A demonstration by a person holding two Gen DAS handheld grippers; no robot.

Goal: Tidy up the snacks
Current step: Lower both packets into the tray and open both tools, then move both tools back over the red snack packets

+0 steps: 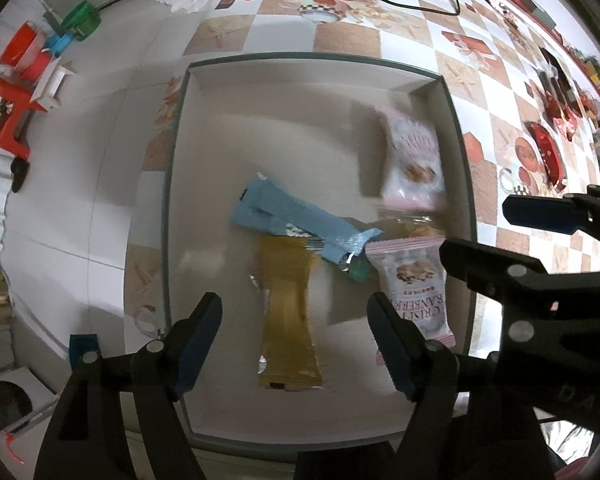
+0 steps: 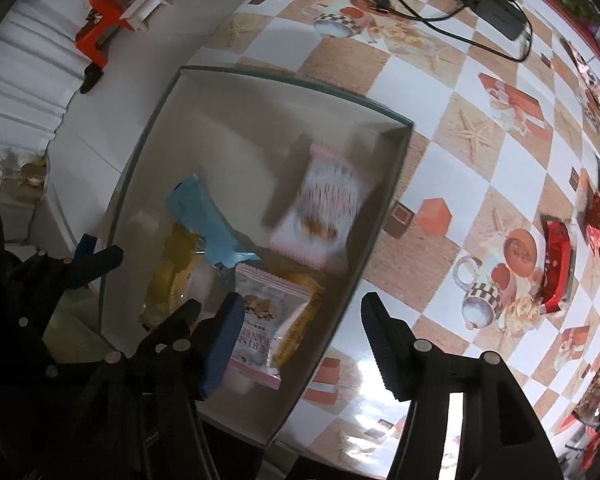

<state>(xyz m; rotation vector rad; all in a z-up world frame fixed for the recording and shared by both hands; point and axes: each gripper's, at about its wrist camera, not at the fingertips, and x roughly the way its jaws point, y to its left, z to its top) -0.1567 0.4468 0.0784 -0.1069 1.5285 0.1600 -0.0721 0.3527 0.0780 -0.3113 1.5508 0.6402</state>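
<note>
Both grippers' fingers (image 1: 198, 344) apart above snack-filled box (image 1: 320, 58)

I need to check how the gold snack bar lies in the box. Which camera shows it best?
The left wrist view: the gold snack bar lies almost fully visible on the box floor, between the open fingers, its far end under the blue packet. The right wrist view shows only a blurred yellow patch behind gripper fingers.

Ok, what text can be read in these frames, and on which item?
"CRISPY" and "...RANBERR...", upside down and partly hidden: pink-edged cookie packet, lying in the white box.
Second pink packet: print motion-blurred, unreadable.
Blue wrapper and gold wrapper: no legible text.
</note>
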